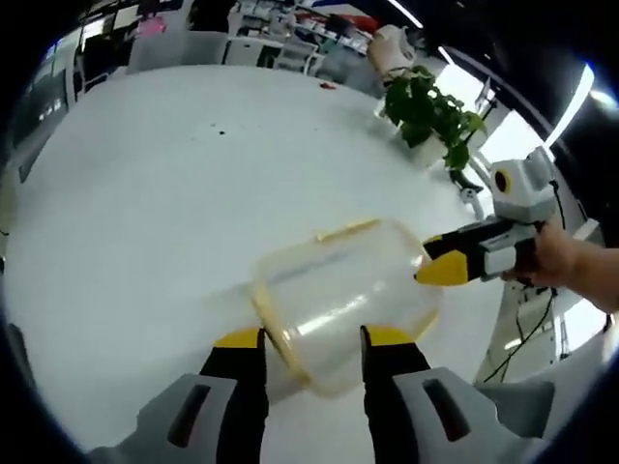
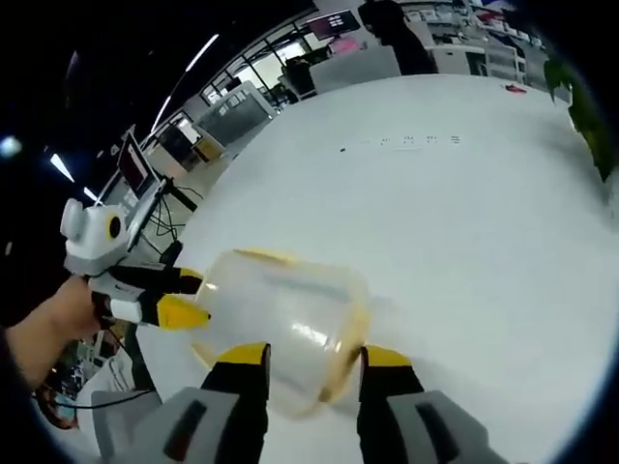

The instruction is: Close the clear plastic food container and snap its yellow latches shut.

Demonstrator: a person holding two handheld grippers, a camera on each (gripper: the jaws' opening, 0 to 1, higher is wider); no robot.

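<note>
Container [image 1: 343, 300]: clear, likely light, slippery, flexing; sitting mid-table [image 1: 145, 193]. Left gripper [image 1: 311, 340] straddling it, jaws apart; right gripper [image 1: 435, 263] pressing together at its rim.

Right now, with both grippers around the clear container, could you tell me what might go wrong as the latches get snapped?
1. The clear container is on its side near the table's edge; a push could roll or slide it off.
2. The right gripper meets it only at its tips, so it may slip on the smooth plastic.
3. The left gripper is open around the yellow rim without clamping it, so the container may twist under latch pressure.
</note>
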